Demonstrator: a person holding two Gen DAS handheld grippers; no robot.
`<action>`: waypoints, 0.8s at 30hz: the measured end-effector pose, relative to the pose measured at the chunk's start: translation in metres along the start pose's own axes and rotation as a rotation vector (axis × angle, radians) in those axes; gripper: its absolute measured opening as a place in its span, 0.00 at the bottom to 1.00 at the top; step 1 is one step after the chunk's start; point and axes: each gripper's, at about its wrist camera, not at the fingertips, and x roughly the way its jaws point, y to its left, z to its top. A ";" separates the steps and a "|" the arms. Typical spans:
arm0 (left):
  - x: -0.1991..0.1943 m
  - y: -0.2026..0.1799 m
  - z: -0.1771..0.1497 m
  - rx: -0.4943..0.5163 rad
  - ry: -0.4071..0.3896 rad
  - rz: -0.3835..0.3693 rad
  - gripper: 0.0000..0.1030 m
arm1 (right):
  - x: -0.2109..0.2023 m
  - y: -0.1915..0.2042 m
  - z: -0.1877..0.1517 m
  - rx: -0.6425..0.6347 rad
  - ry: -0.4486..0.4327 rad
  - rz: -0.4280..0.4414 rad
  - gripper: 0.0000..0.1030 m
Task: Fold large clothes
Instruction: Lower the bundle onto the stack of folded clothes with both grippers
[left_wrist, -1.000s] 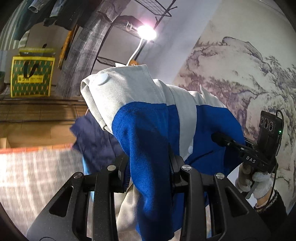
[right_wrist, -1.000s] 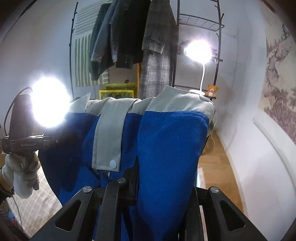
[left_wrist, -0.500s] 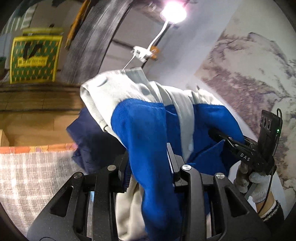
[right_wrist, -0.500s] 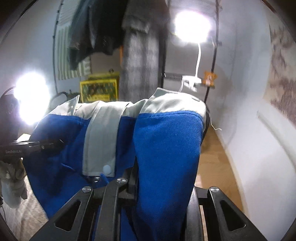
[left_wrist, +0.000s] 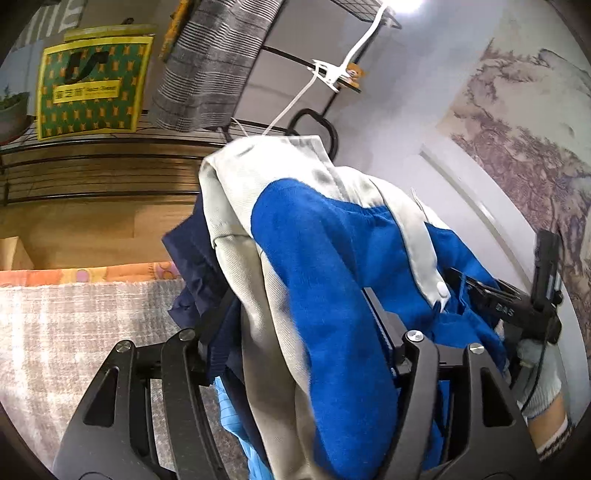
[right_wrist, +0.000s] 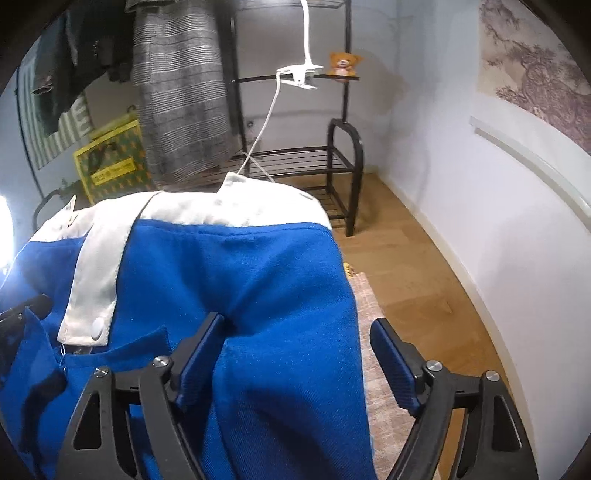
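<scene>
Now | left gripper (left_wrist: 299, 325), right gripper (right_wrist: 295, 347): jaws just spread | jacket (right_wrist: 236, 280) between, unpinched

Both grippers (left_wrist: 295, 332) (right_wrist: 295, 354), jaws just opening, spread wide.

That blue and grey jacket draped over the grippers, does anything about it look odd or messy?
Yes. The blue and grey jacket lies bunched and uneven, not flat. The right gripper, jaws just opened, has only its left pad against the cloth; a darker navy garment is tangled beneath it by the left gripper.
</scene>
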 end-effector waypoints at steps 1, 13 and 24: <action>-0.007 -0.004 0.001 0.009 -0.015 0.011 0.65 | -0.008 0.000 0.002 -0.005 -0.019 -0.004 0.78; -0.114 -0.046 -0.001 0.126 -0.095 0.058 0.65 | -0.112 -0.012 0.008 0.095 -0.176 0.035 0.77; -0.253 -0.101 -0.014 0.179 -0.187 0.041 0.65 | -0.244 0.024 0.011 0.054 -0.264 0.067 0.77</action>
